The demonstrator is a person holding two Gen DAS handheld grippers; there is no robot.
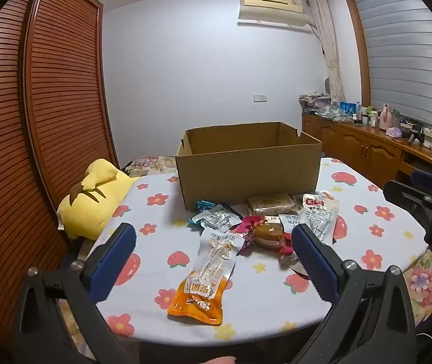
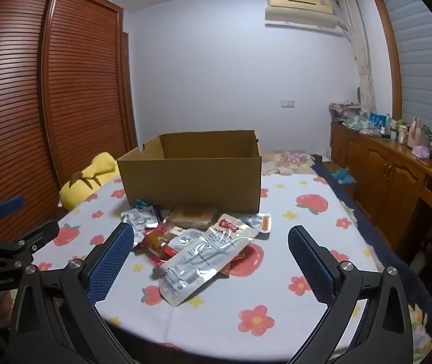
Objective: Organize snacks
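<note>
An open brown cardboard box (image 1: 247,166) (image 2: 191,179) stands on the flowered tablecloth (image 1: 161,261) (image 2: 276,288). In front of it lies a heap of snack packets. An orange and clear packet (image 1: 206,279) lies nearest my left gripper (image 1: 212,242), which hovers open above the near table edge. A long silvery packet with a red label (image 2: 206,254) lies between the spread fingers of my right gripper (image 2: 209,242), also open and holding nothing. A wrapped brown cake (image 1: 272,204) (image 2: 193,216) and a brown bun (image 1: 269,233) (image 2: 155,238) sit in the heap.
A yellow plush toy (image 1: 94,200) (image 2: 88,182) lies at the table's left edge beside a slatted wooden wardrobe (image 1: 49,106). A wooden sideboard (image 2: 392,176) crowded with bottles runs along the right wall. Each gripper shows at the edge of the other's view.
</note>
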